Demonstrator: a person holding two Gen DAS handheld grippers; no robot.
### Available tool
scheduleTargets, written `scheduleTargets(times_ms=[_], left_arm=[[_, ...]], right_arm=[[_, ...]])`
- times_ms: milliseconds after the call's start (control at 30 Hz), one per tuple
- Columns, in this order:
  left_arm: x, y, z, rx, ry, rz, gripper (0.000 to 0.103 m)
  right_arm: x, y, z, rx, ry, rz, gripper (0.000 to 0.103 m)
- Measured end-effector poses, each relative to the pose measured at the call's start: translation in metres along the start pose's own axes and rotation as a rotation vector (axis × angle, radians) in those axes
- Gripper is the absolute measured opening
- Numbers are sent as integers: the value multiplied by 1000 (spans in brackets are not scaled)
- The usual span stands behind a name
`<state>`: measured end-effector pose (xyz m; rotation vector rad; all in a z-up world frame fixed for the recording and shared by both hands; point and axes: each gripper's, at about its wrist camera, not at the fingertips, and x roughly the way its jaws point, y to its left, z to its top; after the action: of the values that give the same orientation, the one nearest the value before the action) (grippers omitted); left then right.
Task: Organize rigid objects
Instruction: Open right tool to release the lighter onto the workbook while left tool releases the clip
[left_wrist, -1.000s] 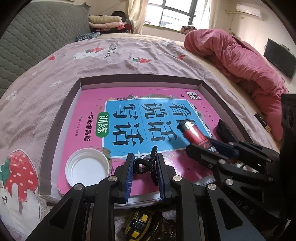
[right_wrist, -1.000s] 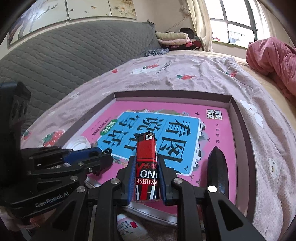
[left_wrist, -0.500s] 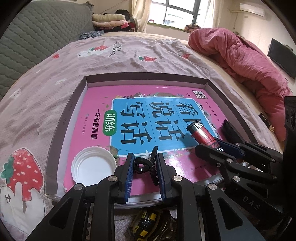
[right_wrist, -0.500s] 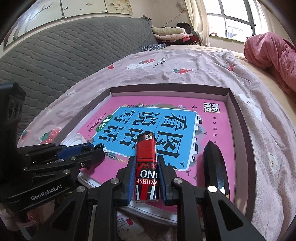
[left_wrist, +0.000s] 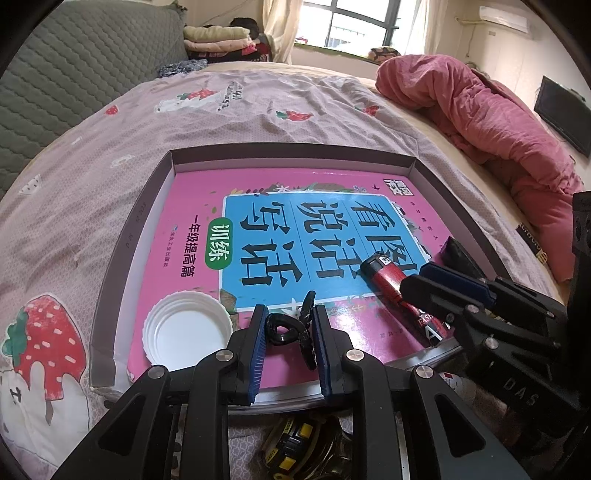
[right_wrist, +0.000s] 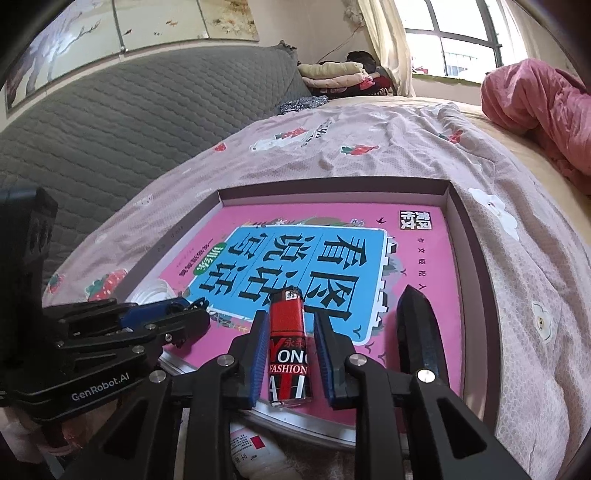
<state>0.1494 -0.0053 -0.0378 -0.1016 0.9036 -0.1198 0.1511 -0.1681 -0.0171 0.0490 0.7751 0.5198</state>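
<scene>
A shallow box (left_wrist: 147, 206) on the bed holds a pink book (left_wrist: 295, 236). My left gripper (left_wrist: 290, 332) is shut on a black hair clip (left_wrist: 291, 328) above the book's near edge. My right gripper (right_wrist: 290, 343) has just parted around a red lighter (right_wrist: 288, 347) that lies on the book; thin gaps show on both sides. The lighter also shows in the left wrist view (left_wrist: 399, 291). A white lid (left_wrist: 186, 332) lies in the box's near left corner. A black pointed object (right_wrist: 421, 332) lies on the book at the right.
The box sits on a strawberry-print sheet (left_wrist: 110, 147). A pink quilt (left_wrist: 480, 122) is heaped at the right. A grey headboard (right_wrist: 110, 129) stands at the left. A yellow-and-black tape measure (left_wrist: 291, 443) and a white bottle (right_wrist: 255, 454) lie in front of the box.
Both grippers have come down toward the book. The right gripper's fingers have parted slightly and the lighter now rests on the book.
</scene>
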Motion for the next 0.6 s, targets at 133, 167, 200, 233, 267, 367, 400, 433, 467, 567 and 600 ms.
scheduleTargets(times_ms=[133,167,200,233,267,367,400,433,467,567,600], left_arm=[[0,1,0,-3,8,-2,24],[0,1,0,-4,12,-3,24],[-1,1,0,-5,14,-2,24],[-1,1,0,-7,16,-2,24],[-1,1,1,-8,18,-2,24],[-3,1,1,-11,20,-1,24],[-3,1,1,-11,21,-1,24],[-3,1,1,-13,23,-1,24],[-3,2,1,-15,24,-2,24],[-4,2,1,-13,25,-1,24],[-4,2,1,-13,26,-2,25]], right_arm=[[-2,-1,1,5,-11,-7,28],[-3,-1,1,4,-14,-8,32],[-4,-1,1,2,-17,-9,36],[-5,-1,1,0,-19,-7,38],[-6,-1,2,-2,-23,-6,39],[-9,-1,2,-10,-34,-11,39],[-10,-1,2,-12,-39,-11,39],[-10,0,2,-13,-44,-12,39],[-11,0,2,-15,-48,-13,39],[-12,1,2,-20,-56,-14,39],[-12,1,2,-21,-54,-11,39]])
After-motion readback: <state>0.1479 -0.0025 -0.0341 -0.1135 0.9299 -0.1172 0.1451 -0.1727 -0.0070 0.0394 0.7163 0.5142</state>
